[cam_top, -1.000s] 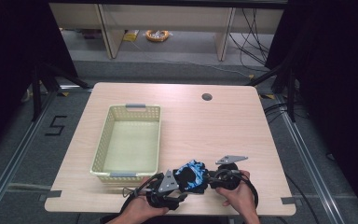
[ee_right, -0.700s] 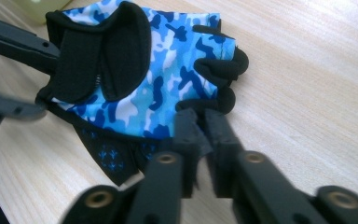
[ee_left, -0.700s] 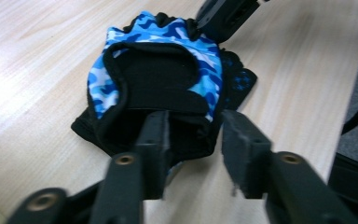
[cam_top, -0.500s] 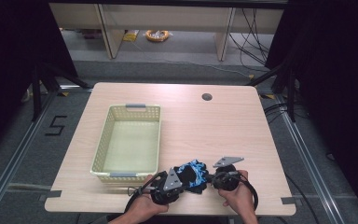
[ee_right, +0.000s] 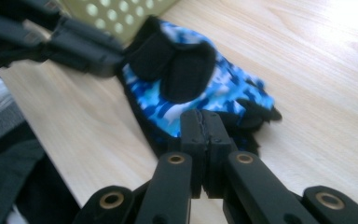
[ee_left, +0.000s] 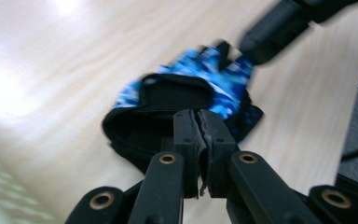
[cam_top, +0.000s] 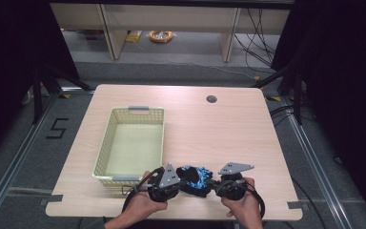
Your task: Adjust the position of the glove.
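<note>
Blue camo glove [cam_top: 194,179] lies left-right along the worktop [cam_top: 219,129] front edge, pinched at both ends by left gripper [cam_top: 177,183] and right gripper [cam_top: 212,183], fingers clamped tight; hands slightly lower than before.

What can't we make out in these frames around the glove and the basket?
- Glove underside, high view: hidden against the table.
- Glove's far edge, left gripper view: motion blur.
- Basket, right gripper view: cut off by the top edge.
- Left hand-held gripper bite: pads meet, cloth between them unclear.

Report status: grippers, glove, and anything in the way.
Left gripper and right gripper: jaws shut on glove. Glove at table's near edge. Basket close left, path unblocked.
</note>
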`<action>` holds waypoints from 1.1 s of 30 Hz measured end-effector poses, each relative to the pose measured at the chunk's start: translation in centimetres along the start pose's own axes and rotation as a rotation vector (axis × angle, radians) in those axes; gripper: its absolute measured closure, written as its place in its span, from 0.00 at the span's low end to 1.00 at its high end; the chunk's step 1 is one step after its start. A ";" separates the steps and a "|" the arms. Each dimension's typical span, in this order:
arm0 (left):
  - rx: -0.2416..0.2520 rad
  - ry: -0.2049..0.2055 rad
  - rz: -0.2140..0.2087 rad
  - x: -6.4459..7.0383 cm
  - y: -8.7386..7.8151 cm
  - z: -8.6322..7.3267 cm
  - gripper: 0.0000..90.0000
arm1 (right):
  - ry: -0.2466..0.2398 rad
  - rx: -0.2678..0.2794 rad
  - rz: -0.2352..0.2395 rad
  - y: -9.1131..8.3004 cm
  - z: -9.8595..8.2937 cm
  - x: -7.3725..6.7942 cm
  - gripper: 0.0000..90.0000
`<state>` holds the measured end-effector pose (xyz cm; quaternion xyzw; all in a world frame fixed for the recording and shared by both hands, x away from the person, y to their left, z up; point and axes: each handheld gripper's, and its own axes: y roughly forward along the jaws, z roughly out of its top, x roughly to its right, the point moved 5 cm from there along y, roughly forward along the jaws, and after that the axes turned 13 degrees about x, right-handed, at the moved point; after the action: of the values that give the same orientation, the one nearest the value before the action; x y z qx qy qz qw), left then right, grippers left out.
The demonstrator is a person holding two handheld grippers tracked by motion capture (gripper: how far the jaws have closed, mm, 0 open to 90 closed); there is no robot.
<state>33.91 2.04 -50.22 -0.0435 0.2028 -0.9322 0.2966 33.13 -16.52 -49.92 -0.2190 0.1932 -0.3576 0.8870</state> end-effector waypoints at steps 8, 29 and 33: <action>-0.046 0.019 -0.019 0.1 0.3 -2.1 0.94 | 0.031 -0.027 0.012 0.3 -2.0 -1.8 1.00; -0.069 -0.086 -0.074 1.2 -0.1 -3.4 0.87 | -0.057 -0.147 0.002 1.5 -3.3 0.8 0.99; -0.077 -0.074 -0.058 0.6 -0.7 -3.5 0.82 | -0.045 -0.131 0.002 1.3 -3.1 1.0 0.98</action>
<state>32.37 3.47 -53.13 -0.0950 0.2259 -0.9298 0.2747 32.93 -17.14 -53.39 -0.2844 0.1966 -0.3384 0.8752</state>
